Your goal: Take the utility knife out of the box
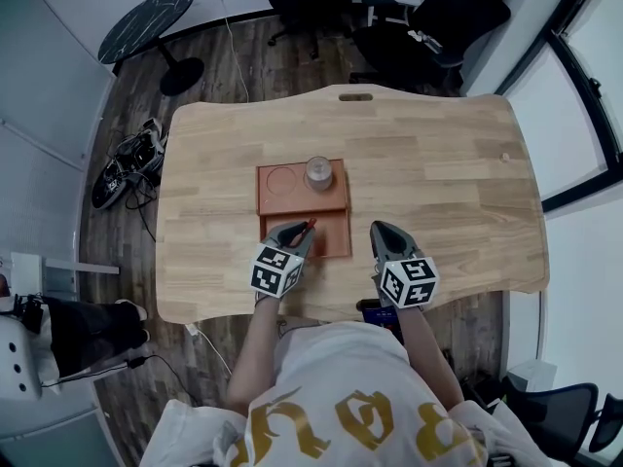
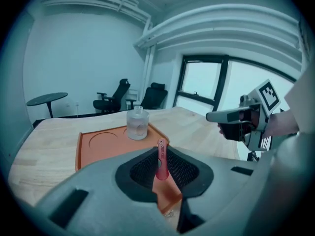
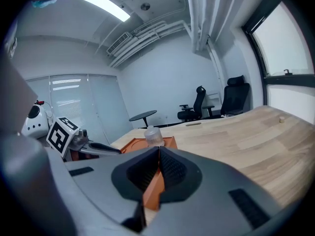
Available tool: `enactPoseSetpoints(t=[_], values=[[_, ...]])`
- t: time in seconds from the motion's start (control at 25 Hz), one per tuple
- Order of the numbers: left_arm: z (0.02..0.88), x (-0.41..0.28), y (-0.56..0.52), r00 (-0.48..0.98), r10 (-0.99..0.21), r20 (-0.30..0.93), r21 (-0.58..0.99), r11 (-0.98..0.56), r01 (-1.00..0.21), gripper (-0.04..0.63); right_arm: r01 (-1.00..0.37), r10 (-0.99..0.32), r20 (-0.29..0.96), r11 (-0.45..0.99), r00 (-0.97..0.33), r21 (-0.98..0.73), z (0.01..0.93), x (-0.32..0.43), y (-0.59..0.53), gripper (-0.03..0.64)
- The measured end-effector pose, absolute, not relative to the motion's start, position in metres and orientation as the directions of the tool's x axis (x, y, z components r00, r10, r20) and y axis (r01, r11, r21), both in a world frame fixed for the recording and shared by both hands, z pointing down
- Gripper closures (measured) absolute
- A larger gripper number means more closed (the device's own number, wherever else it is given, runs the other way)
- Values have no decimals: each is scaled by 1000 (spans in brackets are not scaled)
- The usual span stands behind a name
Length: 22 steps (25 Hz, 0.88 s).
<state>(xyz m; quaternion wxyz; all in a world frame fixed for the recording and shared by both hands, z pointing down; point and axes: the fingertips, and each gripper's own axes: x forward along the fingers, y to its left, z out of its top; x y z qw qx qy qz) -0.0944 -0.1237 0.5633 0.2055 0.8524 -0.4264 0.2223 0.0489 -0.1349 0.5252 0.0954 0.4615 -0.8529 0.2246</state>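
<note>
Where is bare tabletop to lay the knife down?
Free: wide bare table right of the box, beyond the right gripper; a narrower strip left of it. Crowded: the box, with bottle and left gripper holding the utility knife.

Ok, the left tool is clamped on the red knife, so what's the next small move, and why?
Probably lift the left tool straight up and back toward the near table edge. Its jaws are shut on the utility knife, which hangs over the orange box's near compartment, so it isn't out yet.
</note>
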Motion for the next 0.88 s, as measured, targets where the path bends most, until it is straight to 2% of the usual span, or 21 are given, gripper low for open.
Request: enactPoseSetpoints(t=[0.16,0.44,0.88], values=[[539,-98,-121,573,-688,446,238,-526,-816,539,-821,-769,299,490,-565,-293,508,48,-132,605],[505,-111,-116,545,-774,324,259,-481,-837,540,-829,-780,291,487,-554,-275,496,51,-127,606],[479,-119,-105,514,-825,235,211,-473,-855,539,-837,-798,267,481,-541,-260,485,50,-119,606]])
